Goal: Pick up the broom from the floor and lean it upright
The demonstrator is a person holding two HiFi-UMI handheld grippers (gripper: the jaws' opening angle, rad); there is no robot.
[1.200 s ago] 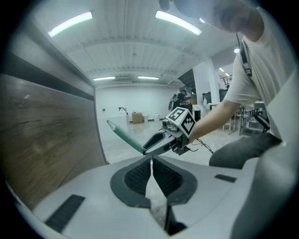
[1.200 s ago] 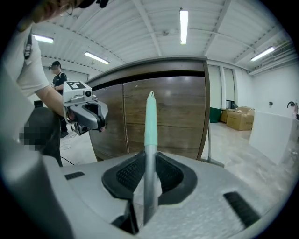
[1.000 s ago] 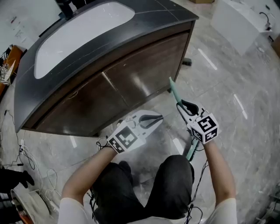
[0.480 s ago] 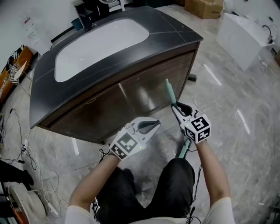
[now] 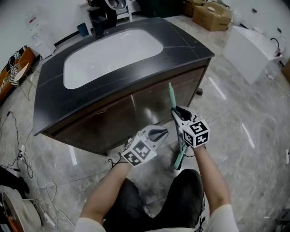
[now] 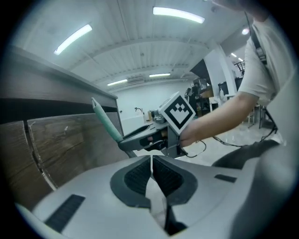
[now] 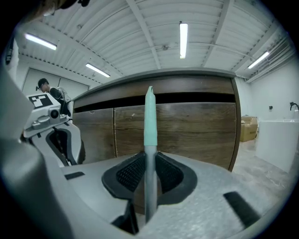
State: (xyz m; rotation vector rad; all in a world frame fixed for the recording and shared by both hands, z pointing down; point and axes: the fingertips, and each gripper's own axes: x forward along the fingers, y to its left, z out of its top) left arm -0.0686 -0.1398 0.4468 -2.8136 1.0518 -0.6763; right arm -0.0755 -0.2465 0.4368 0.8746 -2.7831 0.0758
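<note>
The vanity cabinet [image 5: 136, 106], with dark countertop [image 5: 190, 47] and white basin [image 5: 113, 52], stands directly ahead of you. Cardboard boxes [image 5: 210, 13] and a white unit [image 5: 249, 45] lie beyond at right, and cables [image 5: 25, 158] lie on the floor at left. Print on the orange board [image 5: 16, 68] is too small to read. Your right gripper [image 5: 176, 112] is clenched on the broom handle [image 5: 172, 97], which stands upright just before the cabinet front. Your left gripper [image 5: 162, 133] is closed with nothing in it, just beside the right one.
</note>
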